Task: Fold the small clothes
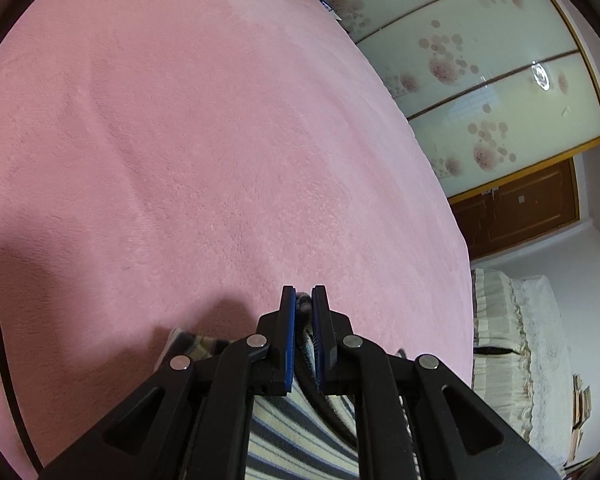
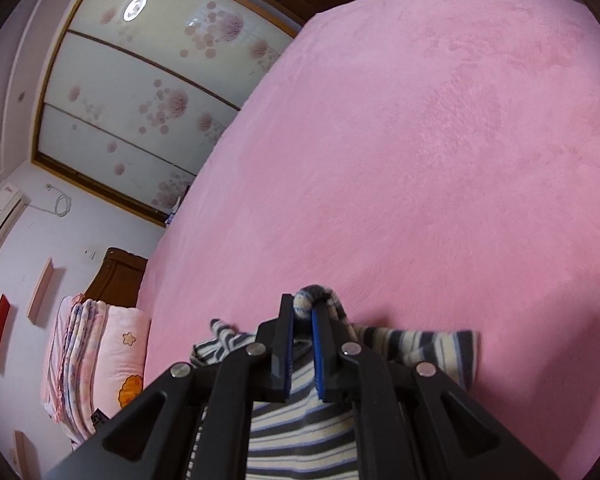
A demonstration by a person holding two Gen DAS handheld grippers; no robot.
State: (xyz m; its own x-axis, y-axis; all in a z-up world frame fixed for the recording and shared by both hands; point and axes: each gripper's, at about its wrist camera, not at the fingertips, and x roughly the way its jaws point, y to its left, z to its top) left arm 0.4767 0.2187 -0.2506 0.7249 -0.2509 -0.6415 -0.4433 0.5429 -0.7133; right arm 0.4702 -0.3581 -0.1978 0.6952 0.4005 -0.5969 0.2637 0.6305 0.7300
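Note:
A small striped garment, cream with grey and blue bands, hangs under both grippers over a pink bed cover. My left gripper is shut on a bunched edge of the cloth, which shows between the blue pads. In the right wrist view my right gripper is shut on another rolled edge of the same striped garment. One sleeve lies spread on the pink bed cover to the right of the fingers; another bit of cloth pokes out on the left.
A wardrobe with flowered sliding doors runs along the bed's far side. A cream ruffled cover lies lower right in the left wrist view. Folded pink bedding is stacked at the left in the right wrist view, near a dark headboard.

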